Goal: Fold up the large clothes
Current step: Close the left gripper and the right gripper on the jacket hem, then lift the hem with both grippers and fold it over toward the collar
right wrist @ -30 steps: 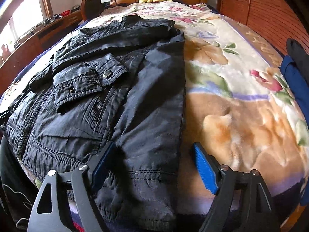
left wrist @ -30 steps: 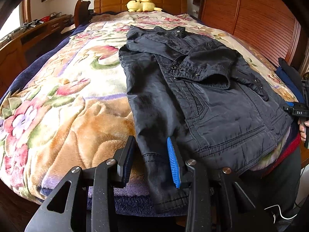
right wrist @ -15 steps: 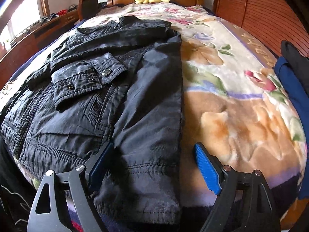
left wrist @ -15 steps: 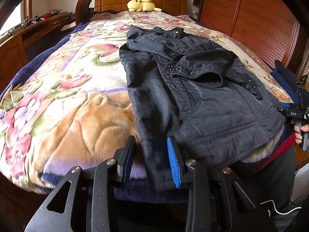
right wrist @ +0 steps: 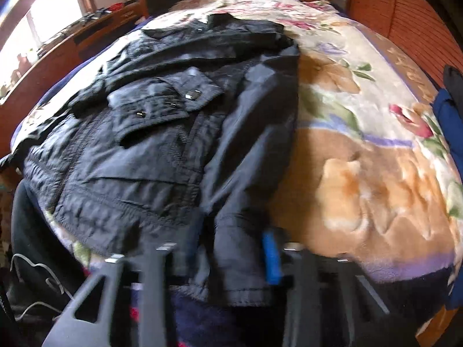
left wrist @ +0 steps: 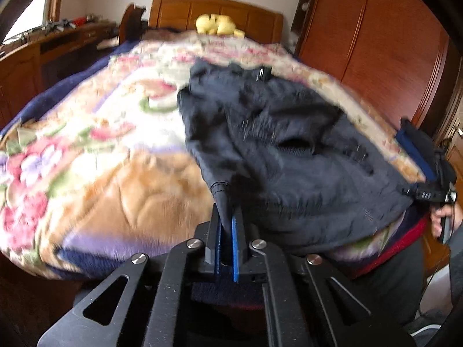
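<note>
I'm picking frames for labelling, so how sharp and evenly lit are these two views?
Left wrist view: strong motion blur smears the floral blanket and dark jacket; only the left hand-held gripper stays crisp. Right wrist view: milder blur, jacket snaps readable, gripper arms streaked, window blown out. Both bulge with fisheye distortion.

Both looking from the foot of the bed (left wrist: 95, 190) toward the headboard (left wrist: 217, 14), tilting downward, close over the jacket (left wrist: 289, 150) hem; left view sitting leftward, right view rightward, sharing jacket (right wrist: 162, 144) and blanket (right wrist: 376, 144).
</note>
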